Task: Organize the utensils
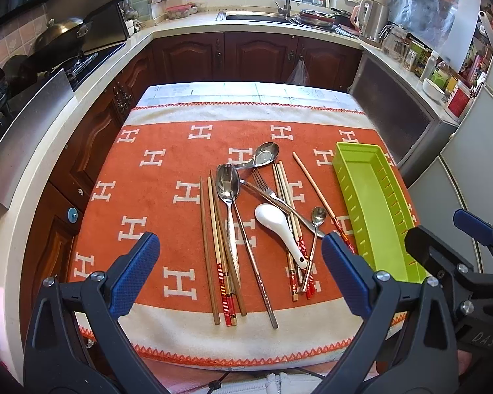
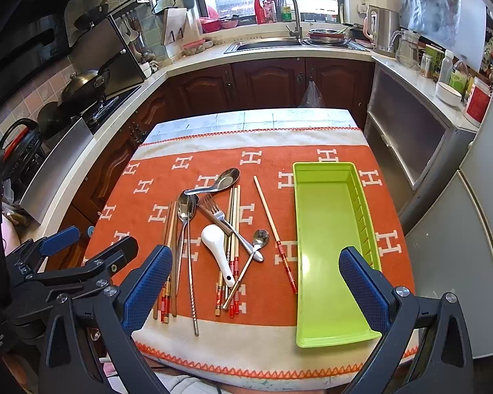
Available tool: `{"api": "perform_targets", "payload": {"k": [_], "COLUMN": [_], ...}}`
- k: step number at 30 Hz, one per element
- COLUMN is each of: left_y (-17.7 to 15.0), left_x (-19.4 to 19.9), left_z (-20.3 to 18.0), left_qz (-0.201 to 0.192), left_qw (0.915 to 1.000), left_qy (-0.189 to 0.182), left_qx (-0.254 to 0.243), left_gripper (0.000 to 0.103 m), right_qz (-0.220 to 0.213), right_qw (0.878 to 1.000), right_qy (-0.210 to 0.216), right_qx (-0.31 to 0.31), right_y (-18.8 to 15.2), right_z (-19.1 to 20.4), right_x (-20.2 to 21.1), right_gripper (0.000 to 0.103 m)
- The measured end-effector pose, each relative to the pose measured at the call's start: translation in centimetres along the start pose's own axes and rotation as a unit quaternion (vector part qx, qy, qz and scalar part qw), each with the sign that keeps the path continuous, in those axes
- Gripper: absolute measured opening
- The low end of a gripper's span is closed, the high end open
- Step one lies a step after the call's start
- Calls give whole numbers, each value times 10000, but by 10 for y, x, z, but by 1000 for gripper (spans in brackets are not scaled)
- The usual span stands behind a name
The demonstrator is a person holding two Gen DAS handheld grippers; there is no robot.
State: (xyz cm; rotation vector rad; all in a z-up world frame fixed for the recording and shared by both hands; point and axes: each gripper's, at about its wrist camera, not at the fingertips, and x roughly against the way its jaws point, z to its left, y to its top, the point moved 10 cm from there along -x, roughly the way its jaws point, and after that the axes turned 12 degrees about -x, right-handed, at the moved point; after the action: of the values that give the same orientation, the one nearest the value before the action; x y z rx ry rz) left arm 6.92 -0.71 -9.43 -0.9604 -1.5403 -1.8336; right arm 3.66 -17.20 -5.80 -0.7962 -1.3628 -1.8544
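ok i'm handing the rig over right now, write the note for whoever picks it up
Left gripper: open, empty, hovering over the near edge of the cloth.
Right gripper: open, empty, hovering beside it.
Green tray: on the right side of the orange cloth, nothing in it.
Utensil pile: left of the tray, overlapping: chopsticks, metal spoons, a fork, a white ceramic spoon. One chopstick lies apart, nearest the tray.
Done: nothing moved into the tray.
Left: sorting every utensil.
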Motion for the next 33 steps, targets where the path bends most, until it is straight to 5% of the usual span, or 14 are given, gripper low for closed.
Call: {"api": "perform_targets", "payload": {"k": [33], "left_y": [2], "left_x": [5], "left_z": [-11], "left_qz": [147], "left_qw": [9995], "left_qy": [-234], "left_qx": [117], "left_gripper": [98], "right_qz": [79], "right_qw": [9999], "right_qy": [-62], "right_qx": [52], "right_y": [0], "right_z": [1], "right_x": [13], "right_gripper": [103]}}
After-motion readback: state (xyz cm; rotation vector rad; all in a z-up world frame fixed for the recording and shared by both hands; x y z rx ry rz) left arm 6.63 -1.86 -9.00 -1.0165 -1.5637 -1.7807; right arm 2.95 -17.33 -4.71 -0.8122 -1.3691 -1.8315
